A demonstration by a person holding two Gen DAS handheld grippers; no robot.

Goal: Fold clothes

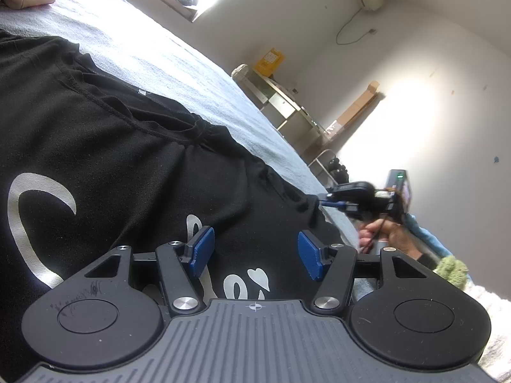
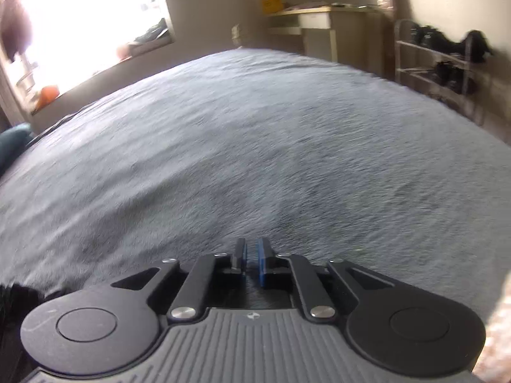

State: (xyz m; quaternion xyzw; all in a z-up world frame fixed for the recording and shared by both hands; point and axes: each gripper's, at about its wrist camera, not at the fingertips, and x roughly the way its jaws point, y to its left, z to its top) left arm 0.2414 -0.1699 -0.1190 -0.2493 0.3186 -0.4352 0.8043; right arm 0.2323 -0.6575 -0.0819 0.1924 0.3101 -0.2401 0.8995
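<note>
Black garment (image 1: 111, 134) on grey bedspread (image 1: 166, 60)

— Where is the light coming from?
— A window (image 2: 92, 16) is blowing out to white, and glare is washing the wall (image 1: 399, 121).
— Any blur?
— The grey blanket (image 2: 255, 134) is streaking sideways; fisheye distortion is bending every edge, and corners are darkening.

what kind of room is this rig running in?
Most likely a bedroom in a home. A wide bed with a grey fleece cover fills the right wrist view, a rack of dark shoes stands by the wall, and a black printed garment lies spread on the bed.
</note>
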